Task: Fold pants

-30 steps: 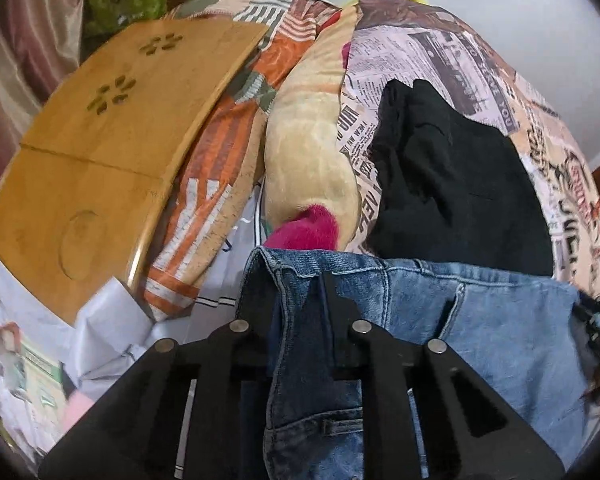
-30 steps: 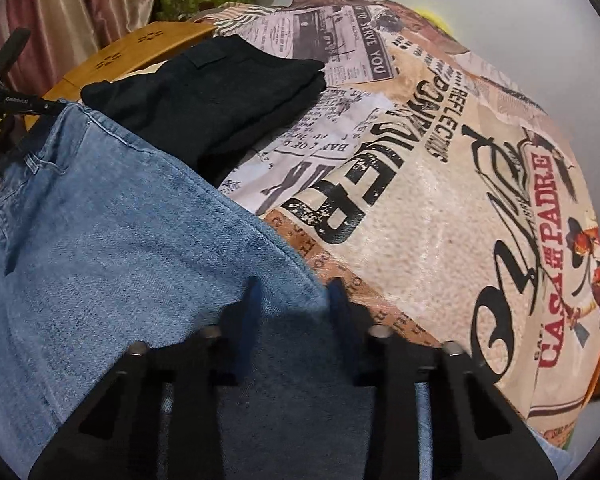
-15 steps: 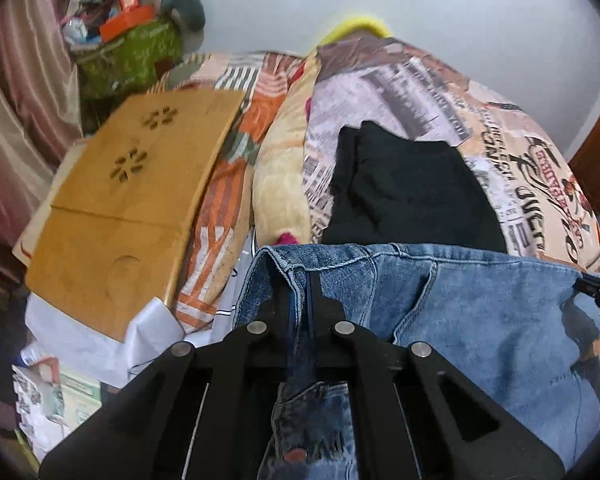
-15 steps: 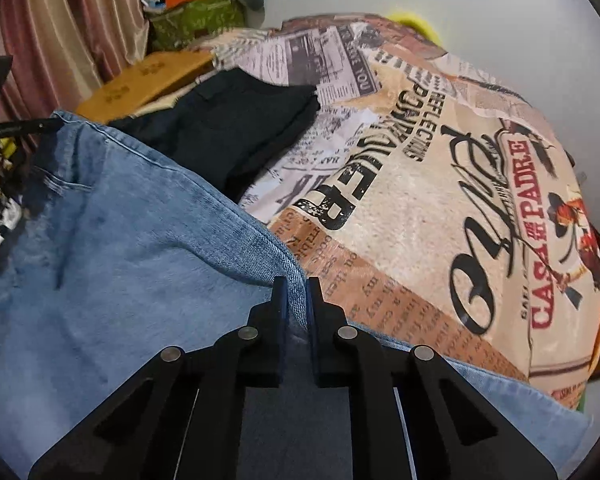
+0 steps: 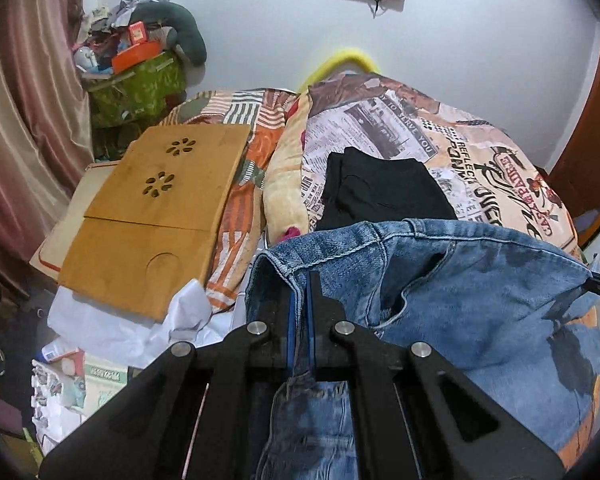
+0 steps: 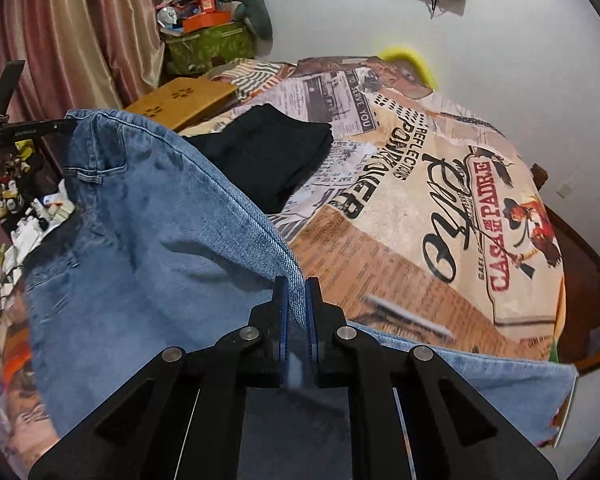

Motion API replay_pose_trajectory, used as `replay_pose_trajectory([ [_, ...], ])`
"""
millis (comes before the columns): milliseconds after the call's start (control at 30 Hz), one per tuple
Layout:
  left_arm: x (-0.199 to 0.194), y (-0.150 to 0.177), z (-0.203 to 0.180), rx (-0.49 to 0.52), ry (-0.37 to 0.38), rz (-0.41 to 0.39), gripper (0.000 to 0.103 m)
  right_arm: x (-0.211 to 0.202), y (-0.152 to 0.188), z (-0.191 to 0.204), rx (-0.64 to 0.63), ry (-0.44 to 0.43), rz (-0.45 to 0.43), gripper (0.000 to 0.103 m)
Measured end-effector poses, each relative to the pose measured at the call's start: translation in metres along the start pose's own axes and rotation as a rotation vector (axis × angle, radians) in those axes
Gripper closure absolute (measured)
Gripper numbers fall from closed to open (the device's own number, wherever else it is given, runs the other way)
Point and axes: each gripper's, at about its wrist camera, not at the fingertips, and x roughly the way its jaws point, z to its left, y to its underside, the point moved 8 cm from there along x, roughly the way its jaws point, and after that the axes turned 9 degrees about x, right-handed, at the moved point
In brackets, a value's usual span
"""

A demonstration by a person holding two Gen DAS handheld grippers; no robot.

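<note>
Both of your grippers pitch steeply down toward the bed. Your left gripper (image 5: 299, 280) is clenched on the waistband edge of the blue jeans (image 5: 440, 292); denim is pinched between the two fingers (image 5: 315, 300), with the waistband corner standing just above the tips and the fly side hanging below the linkage. Your right gripper (image 6: 296, 284) is clamped on a side seam of the same jeans (image 6: 140, 248), cloth caught between the pads.

The jeans are stretched between your two grippers, raised clear of the printed bedspread (image 6: 420, 208), with the lower part draping down toward you. In the right wrist view your left gripper (image 6: 66, 123) shows at the far left, holding the waistband corner. In the left wrist view your right gripper (image 5: 594, 280) shows at the right edge of the denim.

A folded black garment (image 5: 380, 192) lies on the bedspread just beyond the jeans. A wooden lap tray (image 5: 156, 208) rests on the striped bedding to the left.
</note>
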Motion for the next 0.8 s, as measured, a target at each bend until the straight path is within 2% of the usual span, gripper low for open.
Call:
replay_pose_trajectory([
  [433, -0.051, 0.072, -0.002, 0.016, -0.06, 0.016, 0.099, -0.048, 0.067, 0.053, -0.036, -0.038, -0.001, 0.096],
  [600, -0.054, 0.112, 0.002, -0.032, -0.05, 0.048, 0.099, -0.046, 0.103, 0.068, -0.044, -0.046, 0.026, 0.096],
  [800, -0.043, 0.161, 0.006, -0.085, -0.036, 0.109, 0.099, -0.039, 0.13, 0.078, -0.013, -0.058, 0.062, 0.096],
])
